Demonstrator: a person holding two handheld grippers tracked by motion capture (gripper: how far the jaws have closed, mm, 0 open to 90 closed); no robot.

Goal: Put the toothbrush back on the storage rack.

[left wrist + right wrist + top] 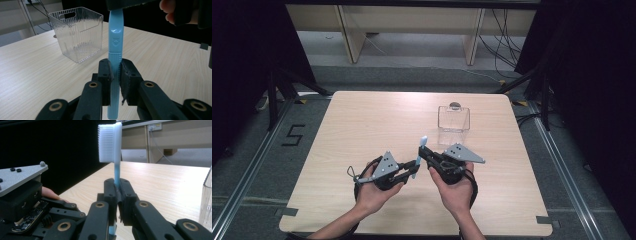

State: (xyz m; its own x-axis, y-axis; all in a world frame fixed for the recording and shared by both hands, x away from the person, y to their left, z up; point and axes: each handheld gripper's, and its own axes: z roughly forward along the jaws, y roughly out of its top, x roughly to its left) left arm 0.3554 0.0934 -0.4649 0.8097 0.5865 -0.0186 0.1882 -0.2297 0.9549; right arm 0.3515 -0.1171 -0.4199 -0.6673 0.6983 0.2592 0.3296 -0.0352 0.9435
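Note:
A light blue toothbrush (418,156) with white bristles is held above the table between both grippers. My left gripper (411,171) is shut on its ribbed handle (115,45), low on the shaft. My right gripper (422,152) is shut on the neck just under the head (110,142), which stands upright with its bristles to the left in the right gripper view. In the left gripper view the left gripper (115,67) clamps the handle, and the right gripper (130,3) grips the top end. The right gripper (116,186) pinches the thin neck.
A clear ribbed plastic bin (453,120) stands on the wooden table (362,125) behind the right gripper, also seen as the bin (77,35) and its edge (206,200). The left gripper's grey plate (20,177) lies close beside the right gripper. Desks and cables stand beyond the table.

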